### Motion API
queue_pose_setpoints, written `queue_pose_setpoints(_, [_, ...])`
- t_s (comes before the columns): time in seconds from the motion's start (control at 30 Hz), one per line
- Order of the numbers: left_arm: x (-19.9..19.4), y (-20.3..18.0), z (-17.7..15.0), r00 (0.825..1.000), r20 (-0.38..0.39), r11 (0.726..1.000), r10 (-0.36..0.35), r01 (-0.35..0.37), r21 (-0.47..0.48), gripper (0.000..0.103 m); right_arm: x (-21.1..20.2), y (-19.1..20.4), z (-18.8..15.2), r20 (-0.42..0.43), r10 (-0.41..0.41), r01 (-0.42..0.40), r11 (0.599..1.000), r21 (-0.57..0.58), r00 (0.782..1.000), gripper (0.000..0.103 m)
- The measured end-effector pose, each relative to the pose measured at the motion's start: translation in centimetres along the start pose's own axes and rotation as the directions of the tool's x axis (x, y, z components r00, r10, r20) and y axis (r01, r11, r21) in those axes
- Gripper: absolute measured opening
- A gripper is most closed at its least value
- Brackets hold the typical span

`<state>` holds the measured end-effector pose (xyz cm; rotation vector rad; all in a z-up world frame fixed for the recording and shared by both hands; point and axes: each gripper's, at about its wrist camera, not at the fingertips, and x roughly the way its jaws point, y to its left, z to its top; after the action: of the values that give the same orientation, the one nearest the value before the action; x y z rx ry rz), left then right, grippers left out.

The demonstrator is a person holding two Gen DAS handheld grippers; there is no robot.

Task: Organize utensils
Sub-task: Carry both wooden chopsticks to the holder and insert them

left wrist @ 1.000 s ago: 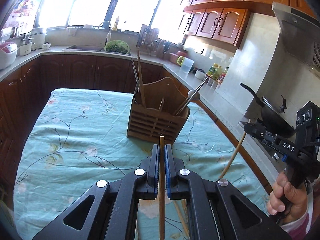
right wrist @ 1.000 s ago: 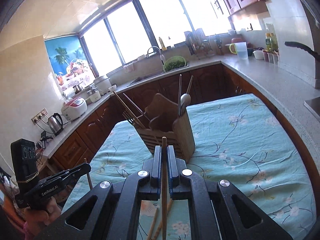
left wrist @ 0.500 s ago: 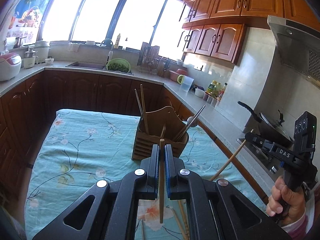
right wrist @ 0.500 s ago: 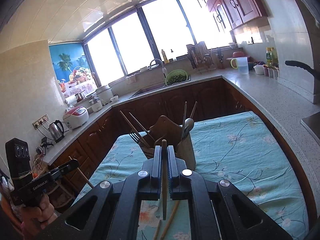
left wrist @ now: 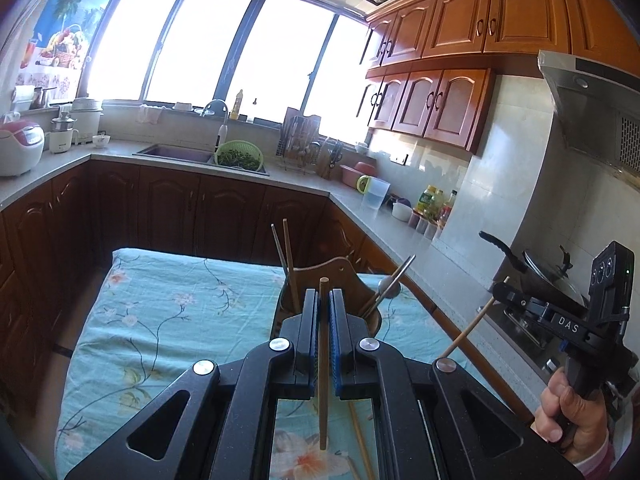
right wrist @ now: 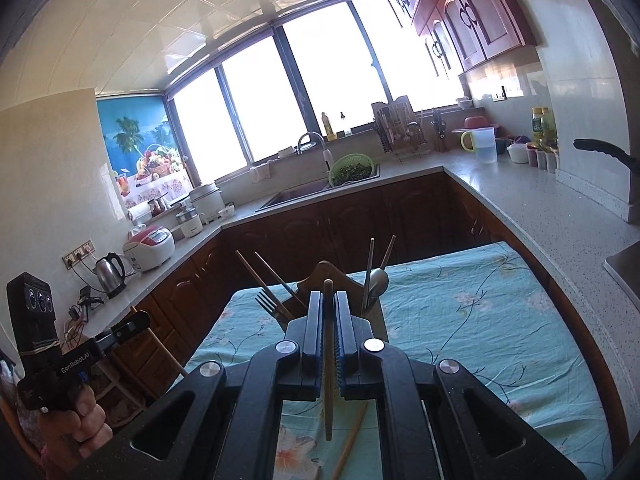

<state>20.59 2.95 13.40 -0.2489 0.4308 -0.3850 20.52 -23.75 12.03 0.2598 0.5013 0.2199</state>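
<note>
The left gripper (left wrist: pixel 324 332) is clamped on one wooden chopstick (left wrist: pixel 323 364), gripped in its upper part, so that most of the stick hangs below the fingers (left wrist: pixel 310 332). The right gripper (right wrist: pixel 329 336) is closed likewise on a second chopstick (right wrist: pixel 329 360). Each stick is judged light, stiff and smooth, apt to pivot in a narrow grip. Just ahead, the wooden utensil holder (left wrist: pixel 340 276) stands on the cloth-covered surface (left wrist: pixel 160 320); loose chopsticks (left wrist: pixel 362 440) lie below.

utensil holder (left wrist: pixel 344 280) ahead, tablecloth (left wrist: pixel 168 312) clear left
</note>
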Motion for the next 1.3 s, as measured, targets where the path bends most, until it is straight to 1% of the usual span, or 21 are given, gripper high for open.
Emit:
queue_pose_setpoints(0.2, [2.1,-0.4,3.7,0.996,0.09,1.0,0.004,-0.004,-0.004,0.003,1.4,0.1,3.4,0.066,-0.017,0.017,1.0,-0.006,0.998,0.005])
queue_pose_setpoints(0.37, [4.7,-0.7,6.5,0.985,0.169,0.999,0.028,-0.03,0.014,0.003,3.0,0.0,6.4,0.115,-0.039,0.04,0.999,-0.007,0.993,0.005])
queue_pose_setpoints(0.47, [7.1,-0.5,7.5,0.98,0.197,0.999,0.039,-0.04,0.003,0.003,4.1,0.0,7.8,0.141,-0.058,0.06,0.998,-0.009,0.988,0.005])
queue_pose_setpoints(0.53, [8.9,-0.2,7.4,0.978,0.203,0.999,0.039,-0.037,-0.014,0.003,5.0,-0.1,8.2,0.15,-0.072,0.075,0.997,-0.014,0.986,0.005])
queue_pose_setpoints(0.63, [11.8,0.2,6.5,0.979,0.197,0.998,0.056,-0.051,-0.031,0.003,6.6,-0.1,7.9,0.148,-0.096,0.101,0.994,-0.03,0.984,0.005])
queue_pose_setpoints(0.8, [16.4,1.0,4.2,0.988,0.145,0.998,0.048,-0.04,-0.058,0.003,9.0,-0.2,5.6,0.118,-0.114,0.119,0.992,-0.043,0.986,0.005])
queue_pose_setpoints(0.93, [18.8,1.2,2.7,0.994,0.106,0.999,0.039,-0.035,-0.042,0.003,10.1,-0.8,3.8,0.084,-0.118,0.121,0.992,-0.035,0.99,0.005])
queue_pose_setpoints(1.1, [20.5,1.6,1.7,0.997,0.065,0.999,0.049,-0.049,0.005,0.003,11.2,-1.9,2.0,0.034,-0.121,0.122,0.992,-0.011,0.992,0.005])
queue_pose_setpoints(1.27, [21.2,2.3,1.6,0.998,0.016,0.998,0.059,-0.059,0.011,0.004,12.1,-2.5,1.0,-0.006,-0.113,0.113,0.994,-0.001,0.994,0.005])
queue_pose_setpoints(1.3, [21.1,2.4,1.8,0.998,0.023,0.998,0.065,-0.066,0.013,0.004,12.1,-2.4,1.0,-0.006,-0.115,0.115,0.993,-0.008,0.993,0.005])
